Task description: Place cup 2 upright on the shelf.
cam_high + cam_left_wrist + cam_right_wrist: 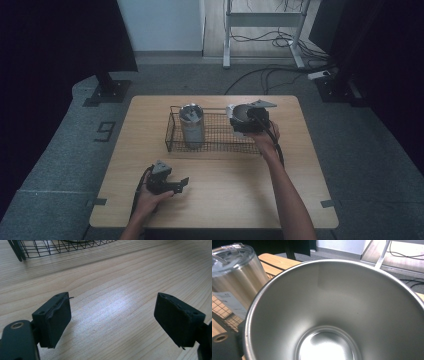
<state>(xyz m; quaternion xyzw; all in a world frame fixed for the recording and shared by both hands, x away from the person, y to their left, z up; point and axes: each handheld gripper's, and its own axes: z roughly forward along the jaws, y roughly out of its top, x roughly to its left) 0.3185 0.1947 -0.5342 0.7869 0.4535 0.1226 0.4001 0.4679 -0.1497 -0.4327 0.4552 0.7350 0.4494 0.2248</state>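
Right gripper (246, 119) holds a steel cup (239, 113) over the wire basket's (215, 145) right end; lidded tumbler (191, 125) stands inside, left.

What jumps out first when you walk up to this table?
The shiny open steel cup, held by the right hand-held gripper above the right end of the wire basket. Next, the lidded steel tumbler standing upright in the basket's left half. Near the table's front edge, the left hand-held gripper rests with nothing between its jaws.
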